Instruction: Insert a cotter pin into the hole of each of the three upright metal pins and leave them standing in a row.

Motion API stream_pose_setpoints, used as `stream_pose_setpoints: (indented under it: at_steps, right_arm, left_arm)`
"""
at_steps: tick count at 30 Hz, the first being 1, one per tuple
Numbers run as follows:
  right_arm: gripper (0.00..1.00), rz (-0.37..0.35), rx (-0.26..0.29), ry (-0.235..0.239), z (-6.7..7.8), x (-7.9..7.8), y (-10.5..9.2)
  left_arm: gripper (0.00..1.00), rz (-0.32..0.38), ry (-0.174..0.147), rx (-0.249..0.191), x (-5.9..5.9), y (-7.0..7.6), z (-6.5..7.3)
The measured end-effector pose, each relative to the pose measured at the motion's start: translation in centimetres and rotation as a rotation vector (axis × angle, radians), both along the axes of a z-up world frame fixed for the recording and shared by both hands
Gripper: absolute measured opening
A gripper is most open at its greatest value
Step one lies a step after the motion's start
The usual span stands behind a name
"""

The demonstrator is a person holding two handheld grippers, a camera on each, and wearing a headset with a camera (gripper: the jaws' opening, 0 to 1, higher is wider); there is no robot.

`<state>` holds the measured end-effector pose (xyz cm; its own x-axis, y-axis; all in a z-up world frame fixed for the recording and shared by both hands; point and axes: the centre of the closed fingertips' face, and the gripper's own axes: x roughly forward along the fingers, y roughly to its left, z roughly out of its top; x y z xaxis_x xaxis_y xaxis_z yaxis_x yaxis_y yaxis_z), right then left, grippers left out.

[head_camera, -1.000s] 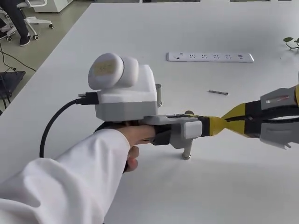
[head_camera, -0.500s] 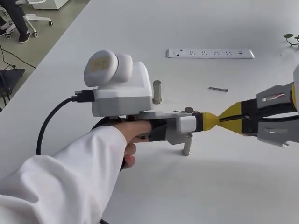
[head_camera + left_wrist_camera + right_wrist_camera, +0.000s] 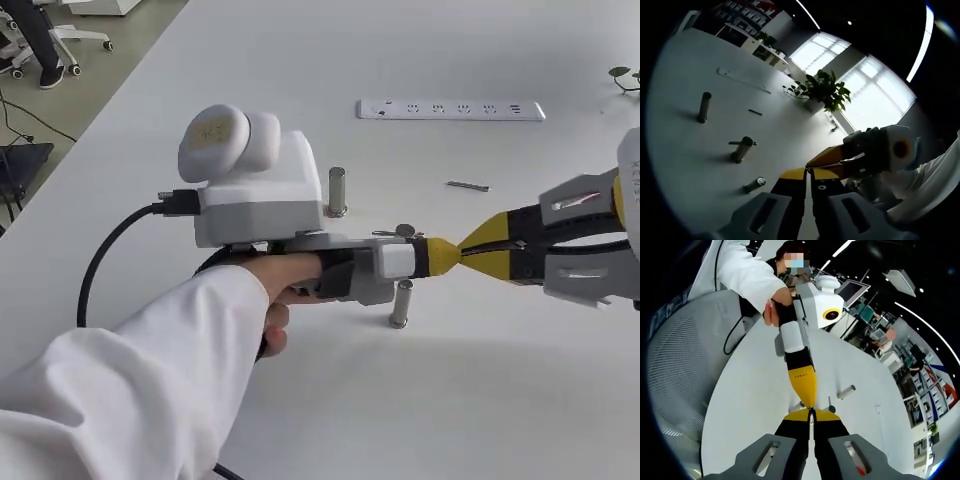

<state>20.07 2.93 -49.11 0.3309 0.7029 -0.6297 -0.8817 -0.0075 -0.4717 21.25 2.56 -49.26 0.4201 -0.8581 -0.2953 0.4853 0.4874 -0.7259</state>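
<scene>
While three pins stand upright in a rough line on the table (image 3: 480,400), the middle pin (image 3: 742,149) carries a cotter pin (image 3: 733,143) through its top, sticking out on both sides. In the head view this pin is mostly hidden behind the left gripper. The near pin (image 3: 401,303) stands just below that gripper and the far pin (image 3: 337,190) just beyond it.

The left gripper (image 3: 808,172) and the right gripper (image 3: 810,414) meet tip to tip above the table, just to the right of the middle pin in the head view. Each has its jaws pressed together at the yellow tips. Whether a cotter pin is nipped between them cannot be told.

A hand (image 3: 285,290) in a white sleeve holds the left gripper. Farther back a thin metal piece (image 3: 467,186) lies loose on the table, and beyond it lies a power strip (image 3: 452,109).
</scene>
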Motion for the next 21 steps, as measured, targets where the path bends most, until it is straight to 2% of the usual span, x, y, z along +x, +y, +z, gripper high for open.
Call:
stream_pose_setpoints:
  at_steps: [5, 9, 15, 17, 18, 20, 21]
  right_arm:
    - [0.00, 0.004, -0.001, -0.004, 0.00, -0.07, -0.08]
    - [0.00, 0.010, -0.005, -0.006, 0.03, -0.17, -0.14]
    - [0.00, 0.024, -0.013, -0.008, -0.12, -0.40, -0.17]
    - [0.00, 0.022, -0.012, -0.007, -0.13, -0.38, -0.18]
    - [0.00, 0.020, -0.010, -0.006, -0.11, -0.39, -0.19]
    - [0.00, 0.023, -0.010, 0.009, -0.26, -0.61, -0.22]
    - [0.00, 0.022, -0.011, 0.006, -0.26, -0.58, -0.23]
  left_arm:
    - [0.01, 0.018, 0.055, -0.032, 0.00, 0.03, -0.11]
    - [0.01, 0.014, 0.065, -0.034, -0.14, -0.02, -0.09]
    - [0.00, -0.009, 0.083, -0.001, -0.42, -0.07, -0.21]
    - [0.00, -0.012, 0.080, 0.008, -0.51, -0.07, -0.25]
    - [0.00, -0.011, 0.066, 0.018, -0.48, -0.05, -0.25]
    - [0.00, -0.020, 0.089, 0.023, -0.75, -0.08, -0.42]
    - [0.00, -0.017, 0.083, 0.022, -0.71, -0.10, -0.39]
